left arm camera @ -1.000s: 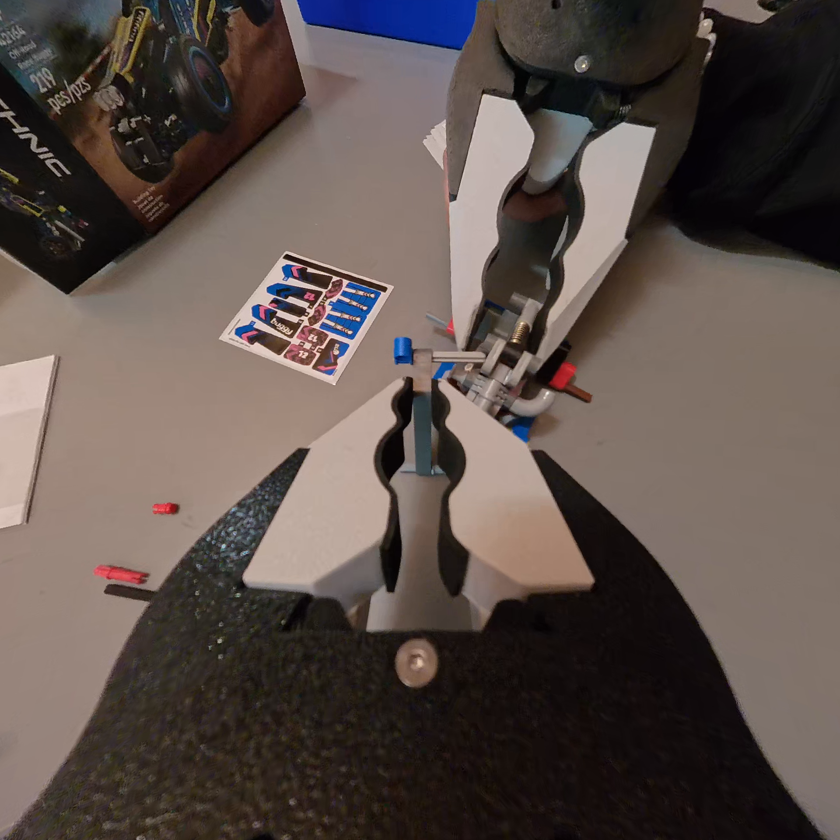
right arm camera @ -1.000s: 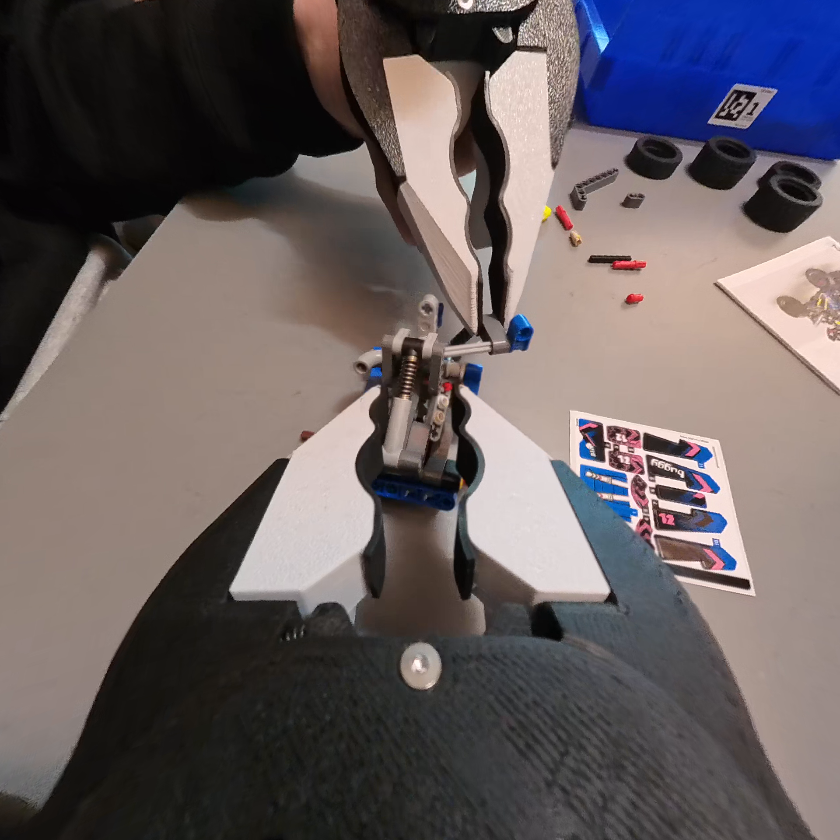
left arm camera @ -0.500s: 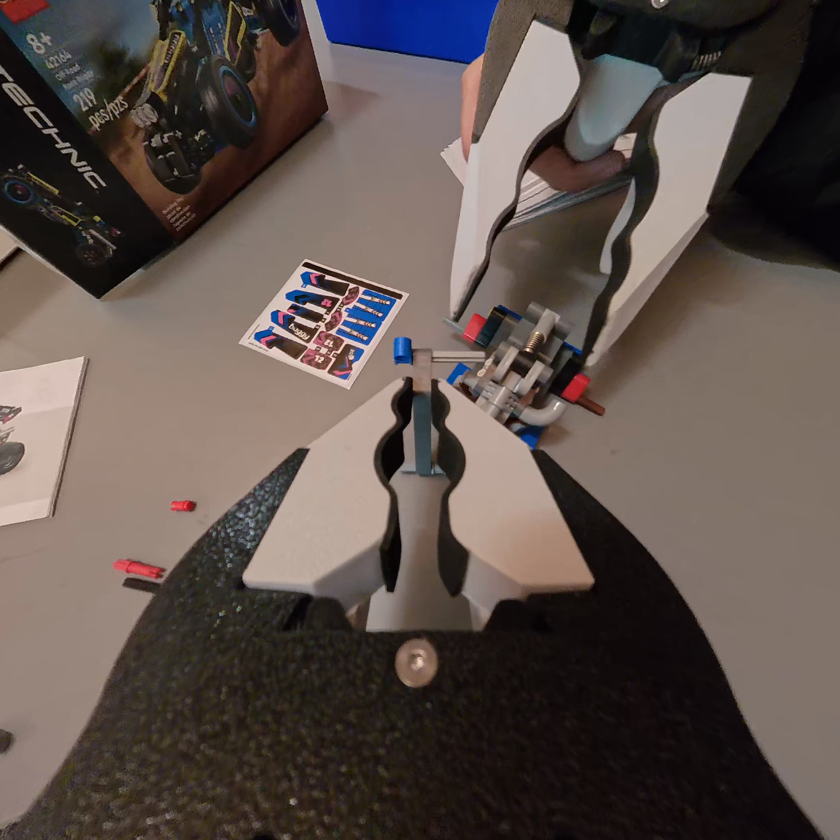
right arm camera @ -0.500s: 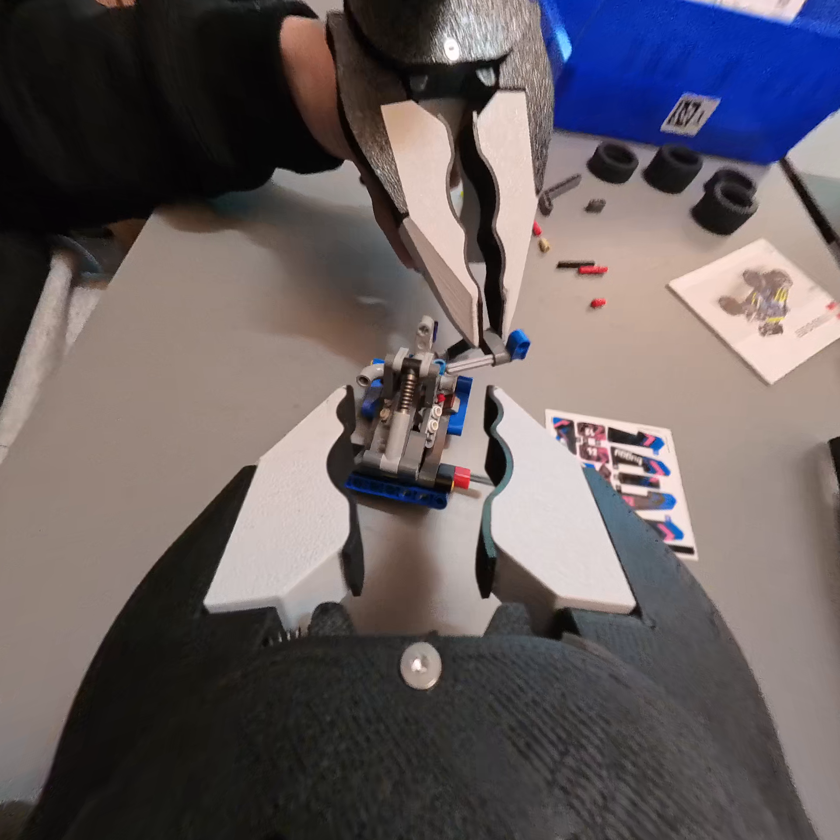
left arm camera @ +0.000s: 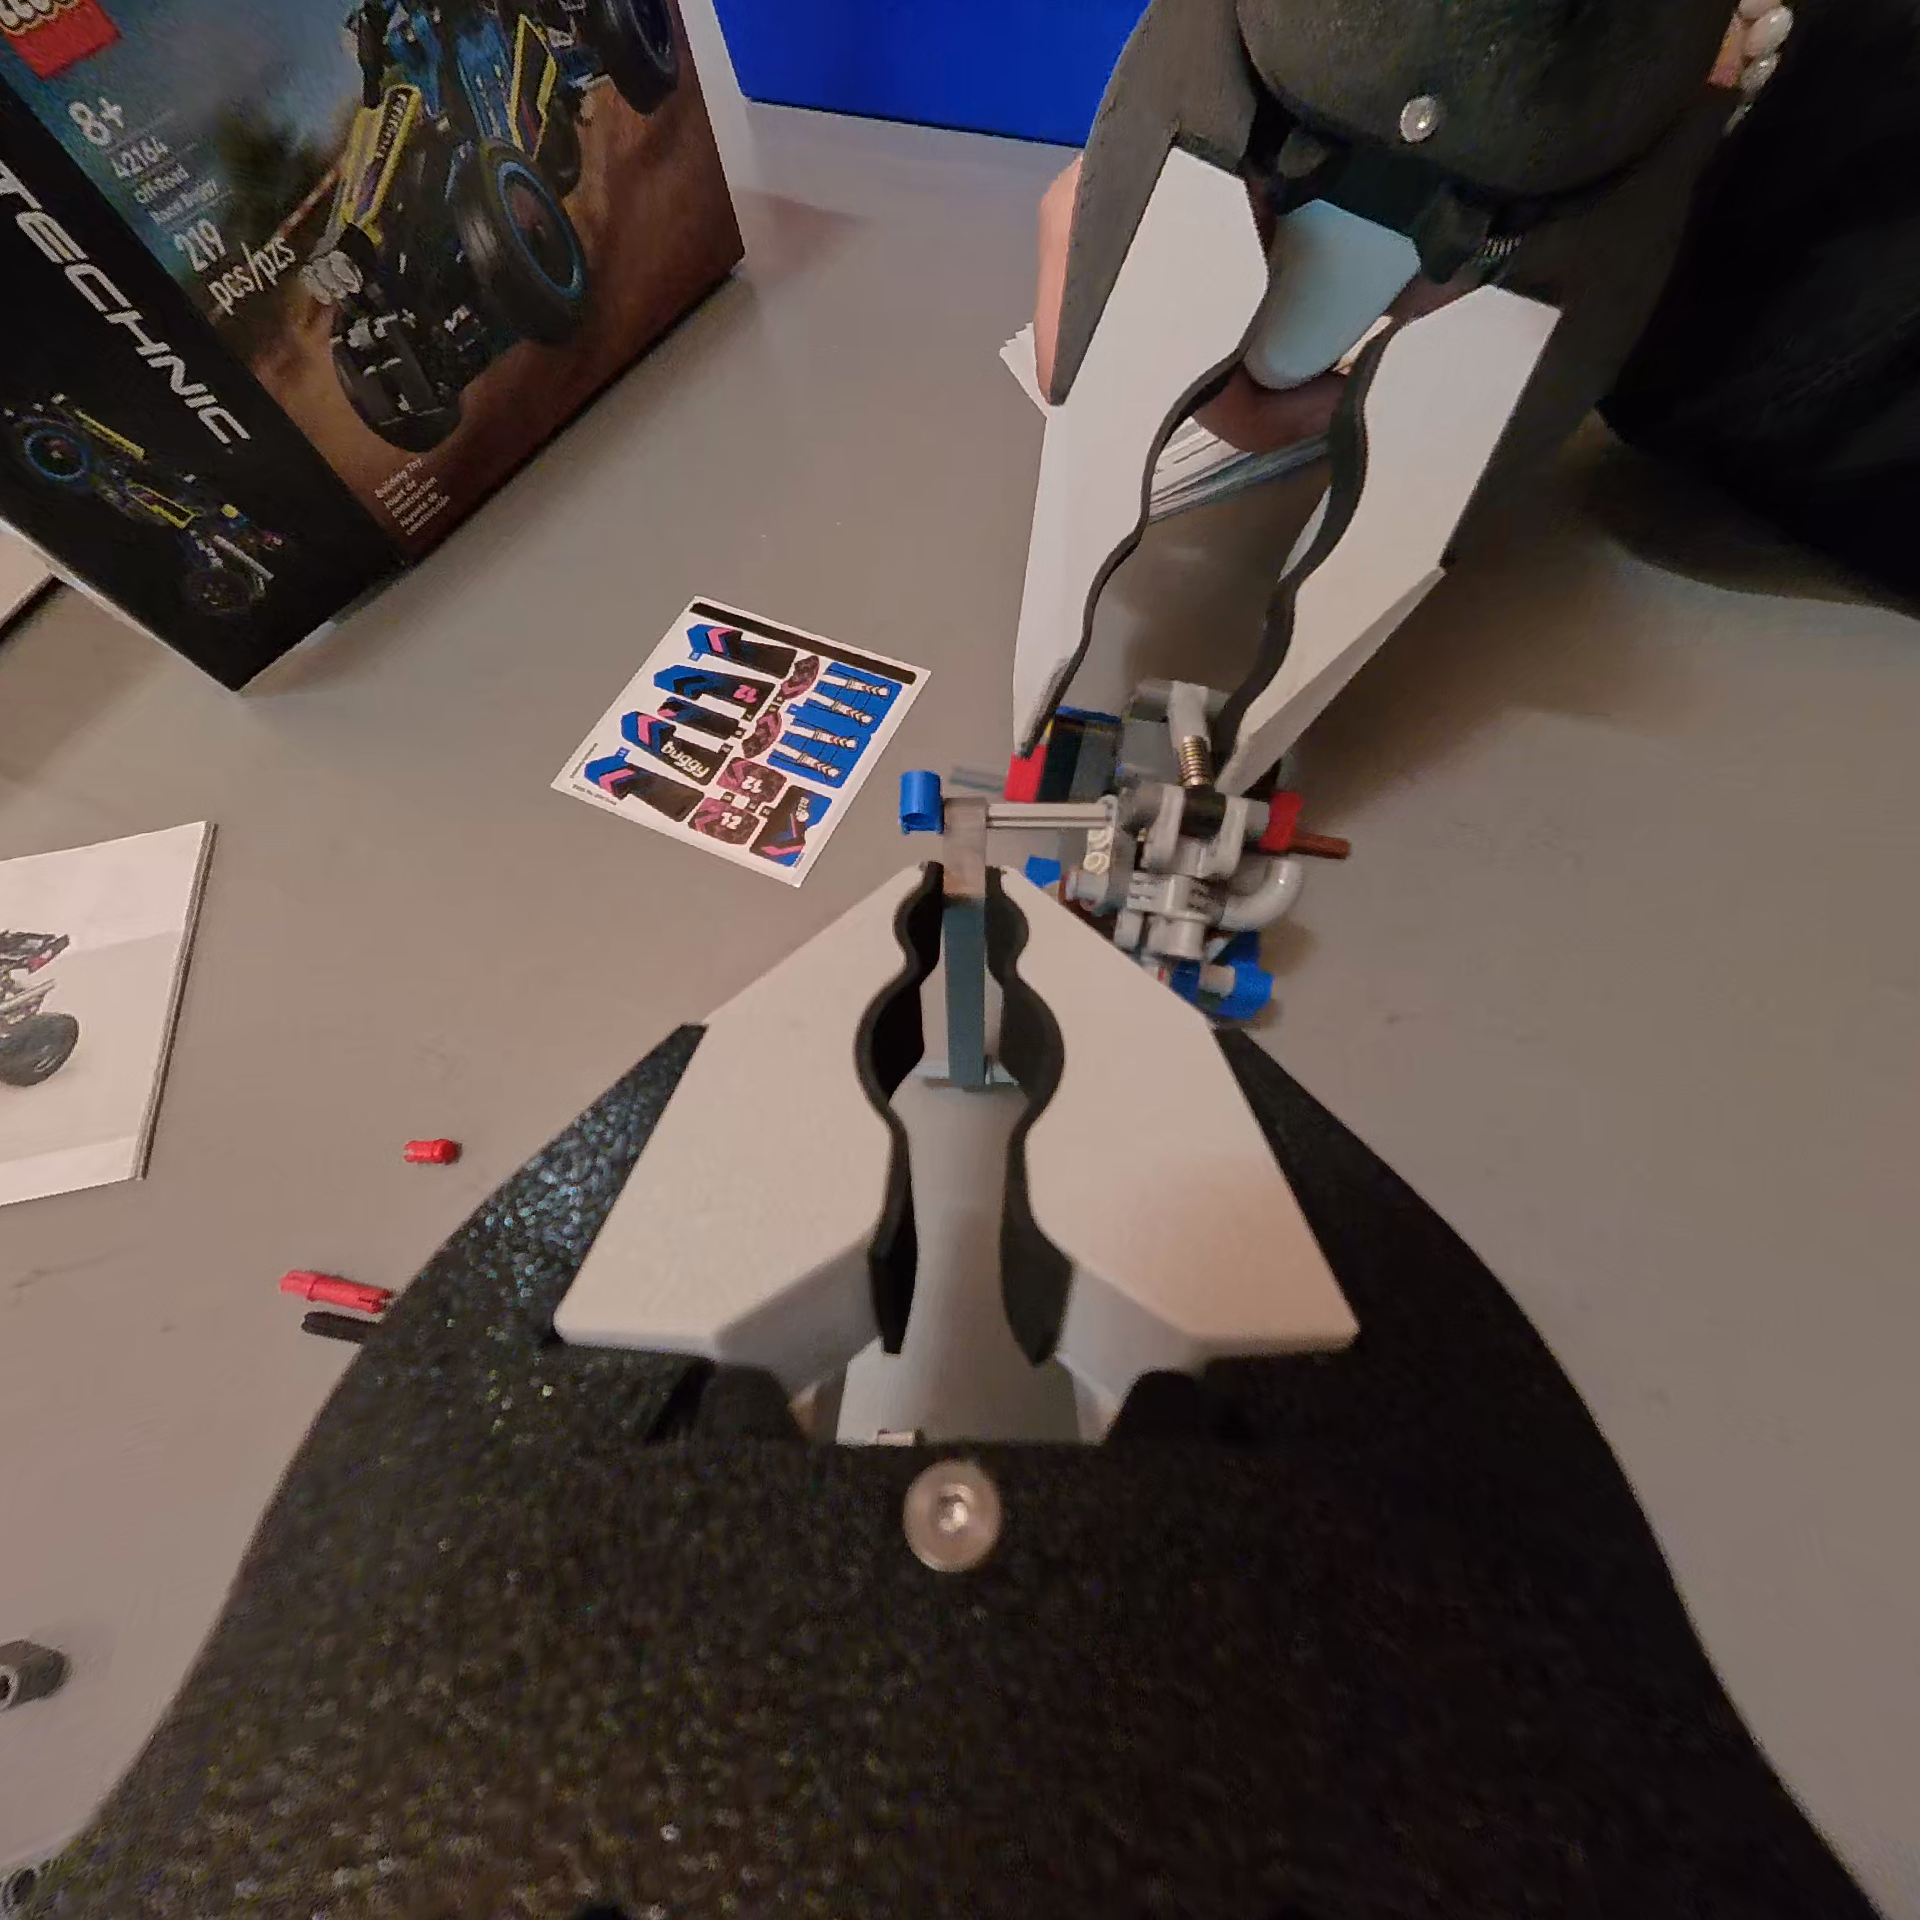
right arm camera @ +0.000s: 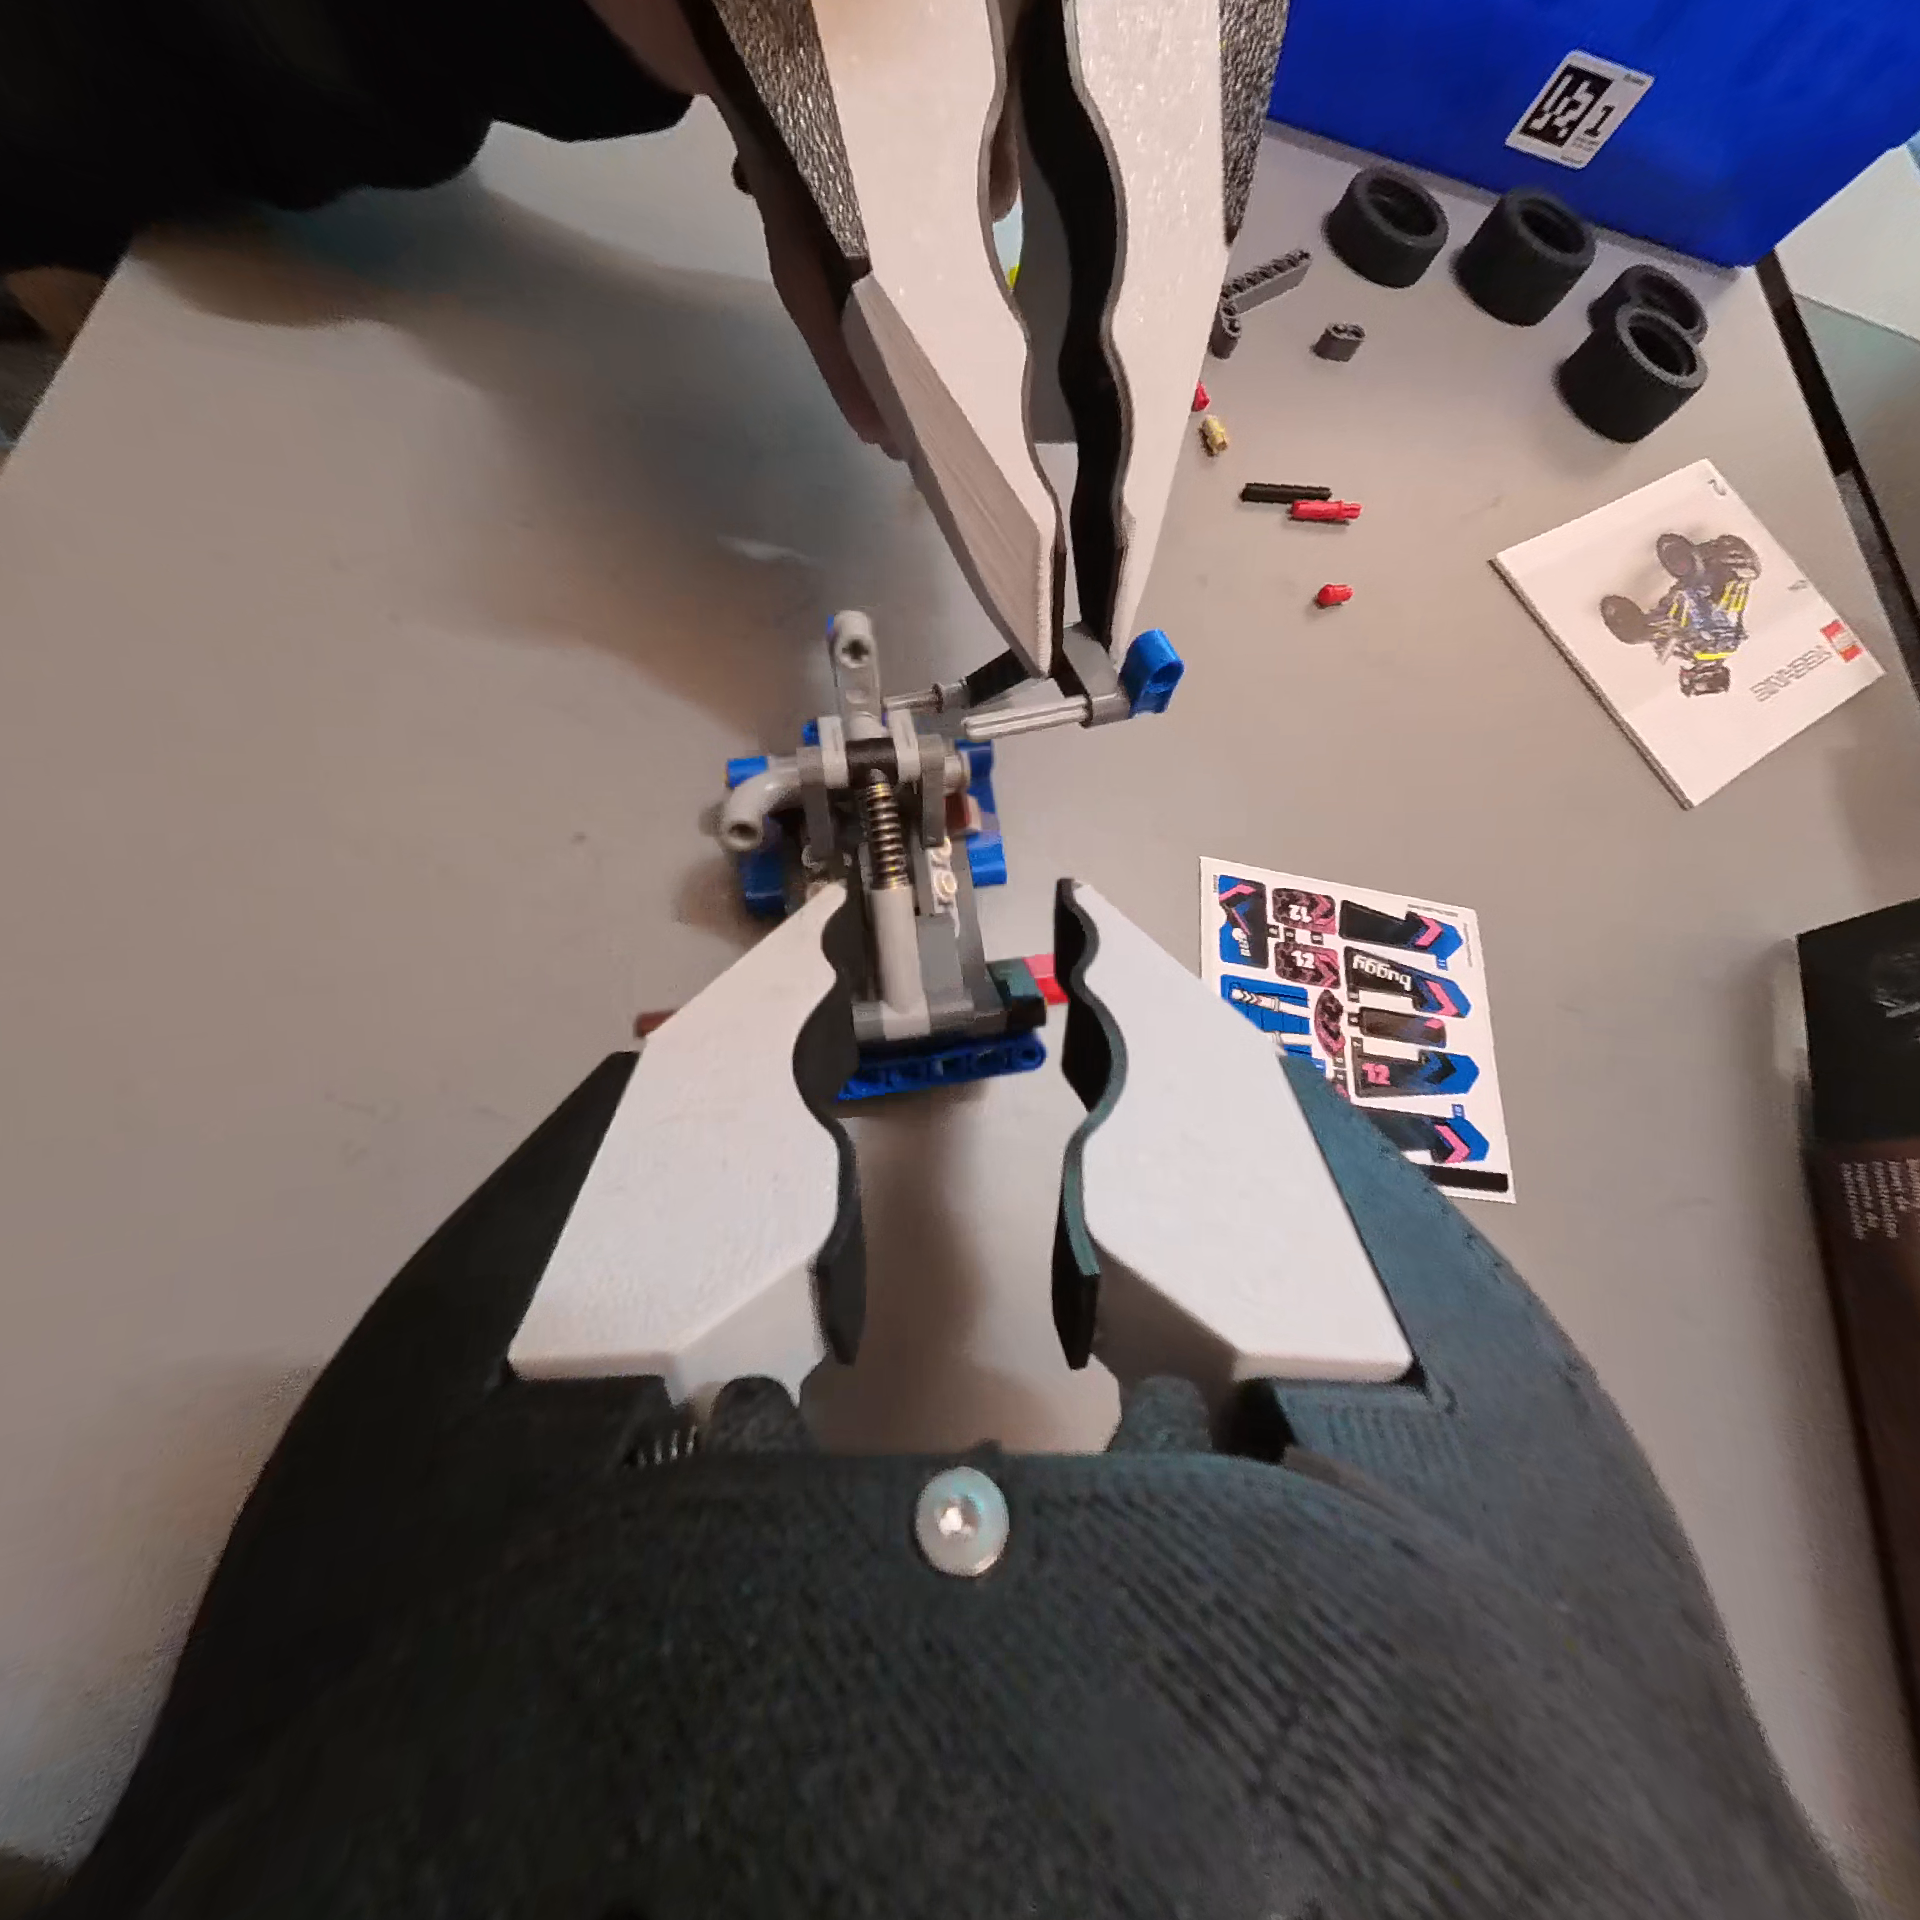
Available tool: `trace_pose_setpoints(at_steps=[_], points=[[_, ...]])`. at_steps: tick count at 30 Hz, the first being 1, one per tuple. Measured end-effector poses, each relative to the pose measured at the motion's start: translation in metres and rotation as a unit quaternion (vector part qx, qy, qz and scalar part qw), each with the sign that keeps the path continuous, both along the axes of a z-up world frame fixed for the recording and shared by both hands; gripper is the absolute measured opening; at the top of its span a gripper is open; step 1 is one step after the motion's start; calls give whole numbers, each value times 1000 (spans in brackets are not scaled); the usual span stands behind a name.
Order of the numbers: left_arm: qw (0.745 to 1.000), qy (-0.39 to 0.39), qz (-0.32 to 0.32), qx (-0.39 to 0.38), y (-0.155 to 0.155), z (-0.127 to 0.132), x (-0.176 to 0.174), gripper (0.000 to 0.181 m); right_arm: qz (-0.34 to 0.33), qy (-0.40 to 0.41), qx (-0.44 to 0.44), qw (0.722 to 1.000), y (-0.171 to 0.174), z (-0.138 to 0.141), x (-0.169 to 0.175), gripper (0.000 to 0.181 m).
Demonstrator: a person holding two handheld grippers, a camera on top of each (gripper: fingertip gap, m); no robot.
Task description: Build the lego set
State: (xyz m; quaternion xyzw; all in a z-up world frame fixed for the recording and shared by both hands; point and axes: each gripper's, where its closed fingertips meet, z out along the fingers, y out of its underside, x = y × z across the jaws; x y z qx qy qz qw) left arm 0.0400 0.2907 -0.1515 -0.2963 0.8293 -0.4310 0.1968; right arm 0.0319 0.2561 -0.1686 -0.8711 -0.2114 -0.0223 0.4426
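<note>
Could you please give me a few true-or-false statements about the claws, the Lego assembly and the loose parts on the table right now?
1. The left claw is shut on a grey connector piece. True.
2. The right claw is clamped on the Lego assembly. False: its fingers stand open on either side.
3. Four black tyres sit near the blue bin. True.
4. The sticker sheet lies on the box. False: it lies on the table.

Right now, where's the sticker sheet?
The blue-and-pink sticker sheet lies flat on the grey table, right of the grey-and-blue lego assembly in the right wrist view.
</note>
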Motion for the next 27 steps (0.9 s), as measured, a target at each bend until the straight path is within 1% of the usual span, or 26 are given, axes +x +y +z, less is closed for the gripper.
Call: trace_pose_setpoints(at_steps=[2, 6, 8, 10, 13, 18, 20, 24, 27], points=[[1000, 0, 0, 0, 0, 1, 0, 5, -3, -3, 4, 1000, 1, 0, 2, 34], [1000, 1, -5, -3, -2, 2, -2, 5, 15, 2, 7, 1000, -1, 0, -3, 35], [1000, 2, -10, -6, -6, 4, -3, 4, 32, 5, 13, 999, -4, 2, -8, 42], [1000, 3, -17, -7, -10, 6, -5, 5, 43, 16, 17, 999, -6, 5, -12, 45], [1000, 2, -19, 8, -12, 6, -7, 5, 41, 18, 10, 999, -7, 3, -11, 41], [999, 4, -22, 28, -12, 5, -9, 5, 50, 13, 9, 999, -8, 0, -11, 26], [999, -1, -10, 41, -7, 4, -6, 5, 52, 7, 11, 999, -7, 0, -11, 23], [999, 10, 11, 41, 6, 4, -6, 5, 61, -5, 13, 998, -5, -2, -14, 24], [999, 20, 0, 29, 6, 4, -9, 4, 63, -31, 23, 997, -2, 0, -14, 27]])
